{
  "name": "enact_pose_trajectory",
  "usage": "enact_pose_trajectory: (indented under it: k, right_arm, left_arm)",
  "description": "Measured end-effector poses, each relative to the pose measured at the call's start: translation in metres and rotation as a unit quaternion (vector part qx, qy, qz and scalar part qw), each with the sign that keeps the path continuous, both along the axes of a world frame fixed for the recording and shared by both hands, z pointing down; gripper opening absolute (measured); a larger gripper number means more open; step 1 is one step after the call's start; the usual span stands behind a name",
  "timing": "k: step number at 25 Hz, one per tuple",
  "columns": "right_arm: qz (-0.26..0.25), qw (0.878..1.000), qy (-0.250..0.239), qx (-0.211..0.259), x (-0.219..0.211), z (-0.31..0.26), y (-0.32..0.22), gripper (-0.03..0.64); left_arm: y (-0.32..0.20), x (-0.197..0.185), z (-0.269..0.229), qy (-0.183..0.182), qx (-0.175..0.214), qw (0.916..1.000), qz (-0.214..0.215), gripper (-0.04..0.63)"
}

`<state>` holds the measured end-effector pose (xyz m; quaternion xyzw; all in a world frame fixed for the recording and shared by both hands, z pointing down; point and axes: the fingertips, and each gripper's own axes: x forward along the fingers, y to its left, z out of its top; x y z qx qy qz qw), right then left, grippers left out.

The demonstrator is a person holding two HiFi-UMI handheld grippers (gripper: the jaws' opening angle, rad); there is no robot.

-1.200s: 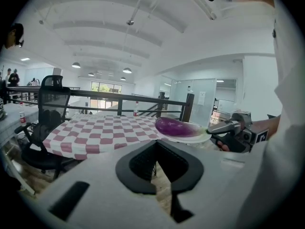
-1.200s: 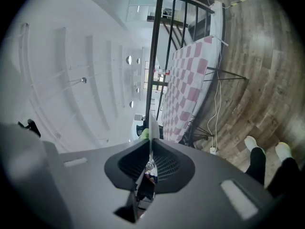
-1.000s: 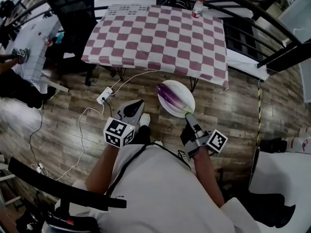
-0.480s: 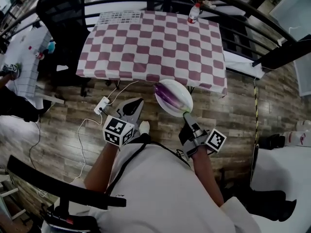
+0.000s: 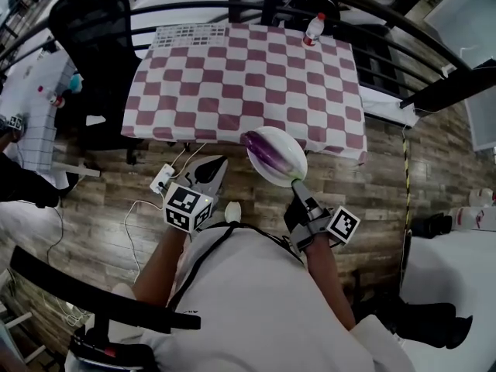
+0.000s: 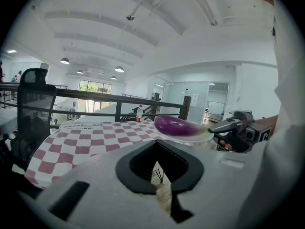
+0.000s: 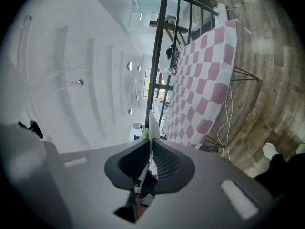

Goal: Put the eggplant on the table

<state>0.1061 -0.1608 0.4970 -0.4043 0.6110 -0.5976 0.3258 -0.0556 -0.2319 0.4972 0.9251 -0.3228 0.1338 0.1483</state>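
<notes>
- Counter (image 5: 232, 76): covered in a checked cloth, almost bare, standing just ahead of the carried load. There is plenty of open space to set things down.
- Railing (image 6: 119, 99): dark bars run behind the counter, out of the way.
- Chair (image 5: 85, 22): black, at the counter's left corner, well clear of the near edge.
- Plate (image 5: 293, 160): white and stiff, held out over the wood floor just short of the counter's near edge. The right gripper (image 5: 296, 183) has its jaws clamped on the rim.
- Eggplant (image 5: 262, 152): lies along the plate, purple, with its green stem end toward the right gripper.
  - It looks smooth and glossy, so likely slippery, fairly light, and firm with some give.
  - Loose on the plate, it could roll or slide if the plate tips, so the plate should be kept level.
  - For a direct hold, the jaws should go across the thick middle.
- Left gripper (image 5: 215, 163): jaws together with nothing between them, near the plate's left side.
- Bottle (image 5: 313, 28): 1 small bottle at the far counter edge, no obstacle.
- Power strip (image 5: 162, 179): on the floor with a white cable, a trip risk near the feet.
</notes>
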Motion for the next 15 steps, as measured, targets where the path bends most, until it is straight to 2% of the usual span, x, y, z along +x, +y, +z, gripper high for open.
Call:
enact_pose_trajectory:
  k: [8,15]
  right_arm:
    - [0.008,1.0,0.001,0.003,-0.023,-0.001,-0.038,0.031]
    - [0.002,1.0,0.006,0.0,-0.032,-0.004,-0.057,0.031]
  left_arm:
    - [-0.04,-0.032,0.003,0.002,0.001,1.0,0.0,0.002]
    - [-0.054,-0.049,0.006,0.006,-0.005,0.9999,-0.012,0.002]
